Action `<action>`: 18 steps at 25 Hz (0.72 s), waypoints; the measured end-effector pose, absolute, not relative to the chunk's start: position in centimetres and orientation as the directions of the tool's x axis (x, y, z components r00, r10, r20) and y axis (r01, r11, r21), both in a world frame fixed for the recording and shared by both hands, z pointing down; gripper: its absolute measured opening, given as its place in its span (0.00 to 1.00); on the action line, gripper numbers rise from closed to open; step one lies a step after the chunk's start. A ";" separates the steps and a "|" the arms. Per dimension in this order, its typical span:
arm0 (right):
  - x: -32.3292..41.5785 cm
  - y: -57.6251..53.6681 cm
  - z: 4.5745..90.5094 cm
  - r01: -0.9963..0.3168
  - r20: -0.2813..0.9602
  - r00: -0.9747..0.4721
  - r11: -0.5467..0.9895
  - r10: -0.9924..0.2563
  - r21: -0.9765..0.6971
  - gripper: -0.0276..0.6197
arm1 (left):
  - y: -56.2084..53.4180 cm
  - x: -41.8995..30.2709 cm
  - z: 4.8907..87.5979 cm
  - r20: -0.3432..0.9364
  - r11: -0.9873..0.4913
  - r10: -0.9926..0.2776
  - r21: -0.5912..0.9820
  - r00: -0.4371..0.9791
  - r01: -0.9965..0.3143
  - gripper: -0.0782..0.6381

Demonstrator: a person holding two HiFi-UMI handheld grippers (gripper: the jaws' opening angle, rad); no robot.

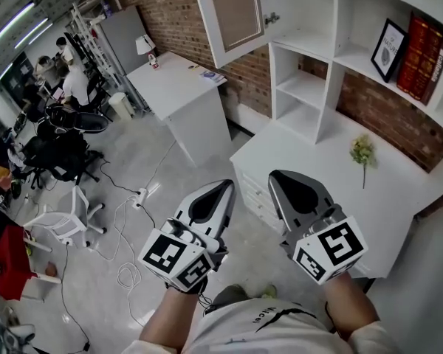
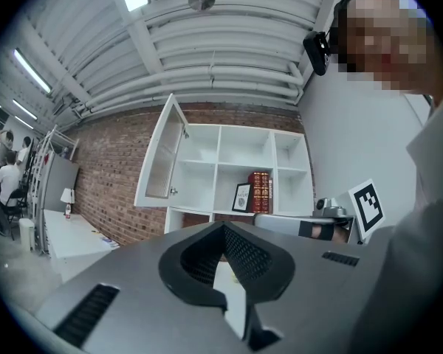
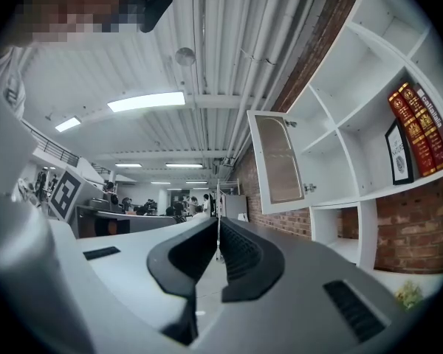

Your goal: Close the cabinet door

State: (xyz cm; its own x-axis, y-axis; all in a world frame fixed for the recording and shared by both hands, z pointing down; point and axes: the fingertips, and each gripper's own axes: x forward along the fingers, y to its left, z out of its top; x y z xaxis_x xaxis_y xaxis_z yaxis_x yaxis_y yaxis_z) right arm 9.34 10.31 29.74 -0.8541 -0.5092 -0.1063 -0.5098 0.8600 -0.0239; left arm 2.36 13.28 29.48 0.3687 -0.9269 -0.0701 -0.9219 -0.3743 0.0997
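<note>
- Clearly the cabinet door (image 1: 235, 9) stands open, swung out from the upper left compartment of the white shelf unit (image 1: 328, 87). It has a white frame around a pale translucent panel.
- That door is joined to the unit along the edge nearest it, and its free edge juts out into the room in front of the brick wall (image 1: 170, 13).
- Left gripper (image 1: 223, 190): its jaws are clenched tip to tip with nothing between them, and it is held low in front of the person, over the floor.
- Right gripper (image 1: 279, 179): its jaws are pressed together too and are empty. It is just beside the left one, by the near edge of the white desk (image 1: 399, 212).
- Both grippers are well apart from the door, which shows high above them in the head view.
- From the left gripper view the door (image 2: 162, 157) appears left of the open shelves, beyond the closed tips (image 2: 223, 226).
- From the right gripper view the door (image 3: 279, 157) hangs to the upper right of the closed tips (image 3: 218, 220).
- On the shelves sit red books (image 1: 421, 54) and, just left of them, a framed picture (image 1: 389, 49).
- A small flower sprig (image 1: 363, 153) lies on the desk below those shelves.
- Further left stands another white table (image 1: 170, 83), with people seated beyond it (image 1: 74, 80).
</note>
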 end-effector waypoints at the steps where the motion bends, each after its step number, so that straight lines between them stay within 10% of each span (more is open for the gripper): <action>1: 9.5 10.2 29.7 -0.510 -0.105 -0.854 0.860 -0.510 -0.022 0.07 | 13.1 2.4 29.4 -0.070 -0.372 -0.928 0.100 0.367 -0.923 0.12; 18: 6.4 5.2 30.6 -0.534 -0.076 -0.843 0.845 -0.533 -0.004 0.07 | 7.4 0.3 30.5 -0.083 -0.408 -0.913 0.116 0.400 -0.906 0.12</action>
State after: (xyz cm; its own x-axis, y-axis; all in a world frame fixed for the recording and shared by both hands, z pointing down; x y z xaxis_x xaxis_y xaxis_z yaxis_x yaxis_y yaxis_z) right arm 6.38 5.20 30.62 -0.8426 -0.5331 -0.0755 -0.5344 0.8452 -0.0038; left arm 0.32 7.38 30.48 0.4001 -0.9127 -0.0831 -0.9058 -0.4076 0.1160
